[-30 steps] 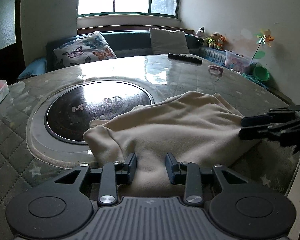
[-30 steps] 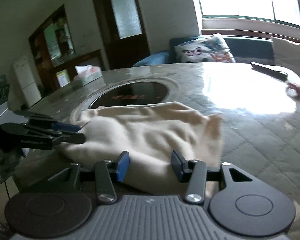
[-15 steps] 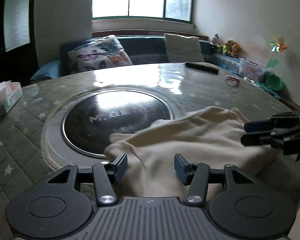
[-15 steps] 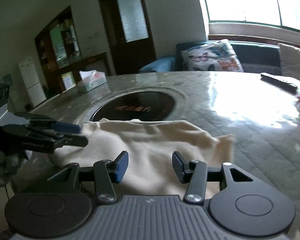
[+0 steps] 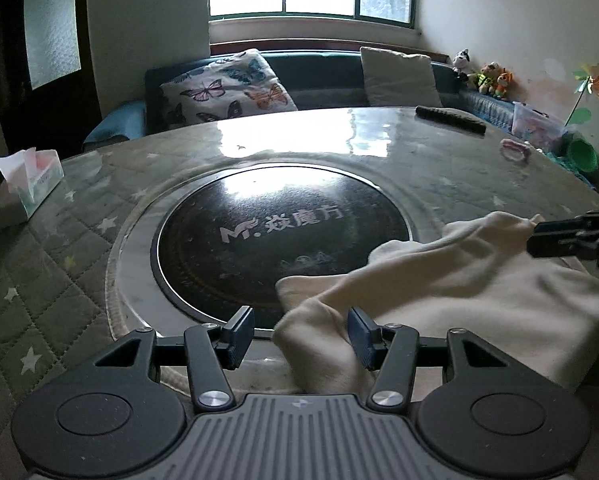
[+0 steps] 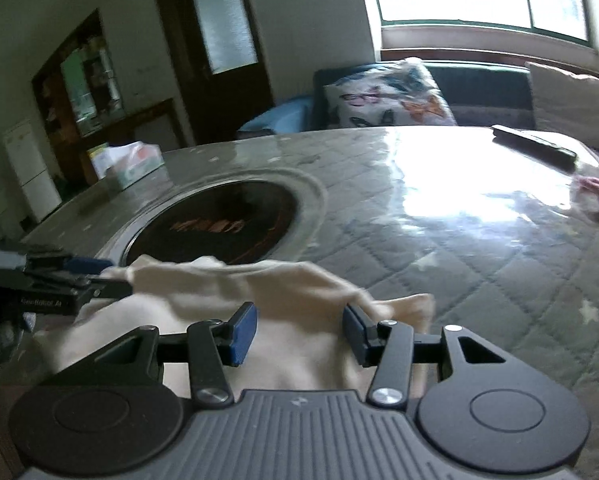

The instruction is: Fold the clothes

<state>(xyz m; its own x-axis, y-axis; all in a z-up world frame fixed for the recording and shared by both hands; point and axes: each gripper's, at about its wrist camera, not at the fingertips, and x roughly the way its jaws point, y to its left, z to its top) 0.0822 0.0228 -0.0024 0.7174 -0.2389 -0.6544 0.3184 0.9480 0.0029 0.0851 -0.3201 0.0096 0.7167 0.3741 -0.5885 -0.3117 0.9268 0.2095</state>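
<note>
My left gripper (image 5: 299, 332) stands with its jaws wide apart, a bunched corner of the cream fleece garment (image 5: 459, 280) lying loose between them, not clamped. My right gripper (image 6: 297, 334) is equally wide, with cloth under the gap and a fold against the right-hand pad; it grips nothing either. The garment lies in a soft heap at the near edge of the round quilted table under clear glass (image 5: 79, 260), its far edge just overlapping the dark round hotplate inset (image 5: 259, 240).

Whether this heap is a half-made fold or cloth awaiting a flat spread, I cannot tell. In either case:

1. Close each gripper on one layer edge only, not on a bunch.
2. Keep both grippers level so the hem stays straight.
3. Work slowly; fleece probably drags on glass and rucks up.

Surroundings: a tissue box (image 5: 31, 176) sits far left, a black remote control (image 5: 451, 120) and a pink hair tie (image 5: 515, 150) far right, all well apart from the garment. The table's near edge is the main hazard: cloth may slide off.
</note>
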